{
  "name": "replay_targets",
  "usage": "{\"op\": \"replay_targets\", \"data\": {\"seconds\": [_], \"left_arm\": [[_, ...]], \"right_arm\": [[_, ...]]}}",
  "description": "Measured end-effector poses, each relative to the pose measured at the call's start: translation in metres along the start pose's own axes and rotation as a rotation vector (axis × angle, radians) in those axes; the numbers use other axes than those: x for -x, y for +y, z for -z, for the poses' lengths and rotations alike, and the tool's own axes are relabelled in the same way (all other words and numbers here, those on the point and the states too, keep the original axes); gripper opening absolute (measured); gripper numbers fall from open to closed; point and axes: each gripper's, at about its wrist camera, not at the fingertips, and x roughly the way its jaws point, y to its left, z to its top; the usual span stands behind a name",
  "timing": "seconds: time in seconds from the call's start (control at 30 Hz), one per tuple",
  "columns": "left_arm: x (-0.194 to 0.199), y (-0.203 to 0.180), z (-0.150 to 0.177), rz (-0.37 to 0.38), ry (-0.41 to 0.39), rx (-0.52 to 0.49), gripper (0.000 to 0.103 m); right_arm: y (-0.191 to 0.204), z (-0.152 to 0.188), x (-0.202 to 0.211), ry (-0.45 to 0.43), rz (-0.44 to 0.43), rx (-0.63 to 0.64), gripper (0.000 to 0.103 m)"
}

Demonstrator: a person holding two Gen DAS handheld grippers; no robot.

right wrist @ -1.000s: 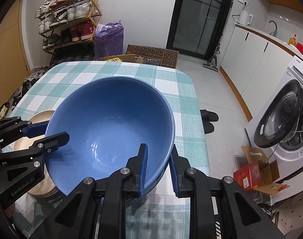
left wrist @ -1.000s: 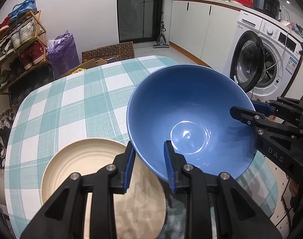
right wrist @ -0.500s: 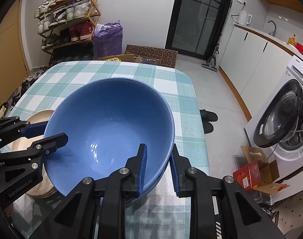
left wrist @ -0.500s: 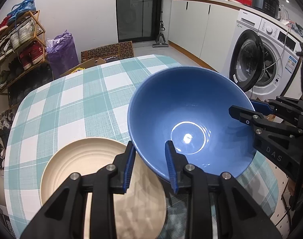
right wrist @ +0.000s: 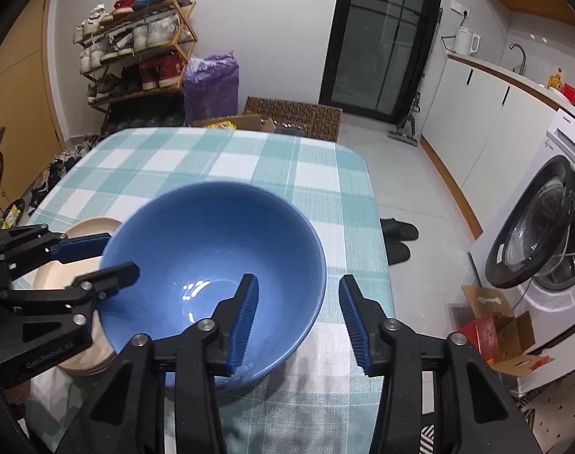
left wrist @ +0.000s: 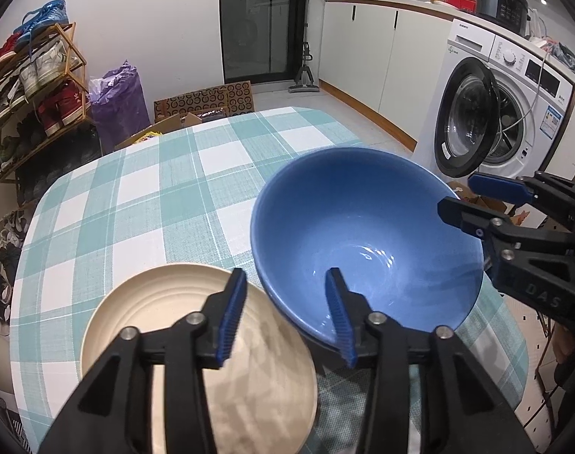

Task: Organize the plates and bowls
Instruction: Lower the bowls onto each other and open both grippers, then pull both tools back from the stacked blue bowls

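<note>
A large blue bowl (left wrist: 367,242) rests on the checked table, right of a stack of cream plates (left wrist: 196,344). My left gripper (left wrist: 285,317) is open, its fingers straddling the bowl's near left rim without clamping it. In the right wrist view the blue bowl (right wrist: 212,265) sits in front of my right gripper (right wrist: 299,319), which is open with one finger inside the rim and one outside. The cream plates (right wrist: 79,283) lie behind the left gripper (right wrist: 98,261) there. The right gripper (left wrist: 473,200) also shows at the bowl's far right rim in the left wrist view.
The table with the teal checked cloth (left wrist: 143,196) ends close to the bowl's right side (right wrist: 363,249). A washing machine (left wrist: 503,113) with its door open stands to the right. A shoe rack (left wrist: 30,87) and cardboard boxes (left wrist: 204,102) stand beyond the table.
Both grippers opened and let go of the blue bowl's rim. The bowl has come down from its tilted hold and now sits level on the table.
</note>
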Motion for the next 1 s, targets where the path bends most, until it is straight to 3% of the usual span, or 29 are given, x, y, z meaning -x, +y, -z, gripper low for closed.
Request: {"op": "replay_targets", "data": {"seconds": [0.1,0.17,0.3,0.37,0.4,0.47,0.57,0.63,0.67,0.87,1.0], "left_arm": [[0.004,0.003,-0.001,-0.001,-0.009,0.008,0.054],[0.007,0.006,-0.001,-0.001,-0.016,0.012,0.056],[0.013,0.012,-0.001,0.003,-0.021,0.014,0.058],[0.015,0.014,-0.001,0.002,-0.023,0.017,0.067],[0.017,0.016,0.0,0.0,-0.029,0.022,0.078],[0.02,0.018,0.0,-0.003,-0.043,0.027,0.083],[0.022,0.023,0.001,0.007,-0.042,0.029,0.084],[0.022,0.028,0.001,-0.001,-0.053,0.052,0.101],[0.023,0.031,0.001,-0.005,-0.062,0.067,0.103],[0.018,0.042,0.002,0.061,-0.056,0.113,0.103],[0.012,0.04,0.002,0.067,-0.042,0.11,0.103]], "right_arm": [[-0.001,-0.001,0.009,-0.02,-0.013,-0.005,0.062],[-0.002,-0.002,0.017,-0.044,-0.024,-0.014,0.082],[-0.001,-0.004,0.026,-0.065,-0.03,-0.014,0.085],[-0.002,-0.004,0.029,-0.068,-0.04,-0.022,0.089],[-0.003,-0.004,0.03,-0.07,-0.043,-0.03,0.091],[-0.005,-0.004,0.033,-0.078,-0.041,-0.044,0.098],[-0.009,-0.003,0.034,-0.082,-0.049,-0.063,0.102],[-0.013,-0.001,0.034,-0.087,-0.057,-0.072,0.102],[-0.015,0.001,0.034,-0.089,-0.059,-0.077,0.102],[-0.026,0.009,0.026,-0.083,-0.078,-0.118,0.102],[-0.034,0.015,0.019,-0.073,-0.089,-0.148,0.102]]}}
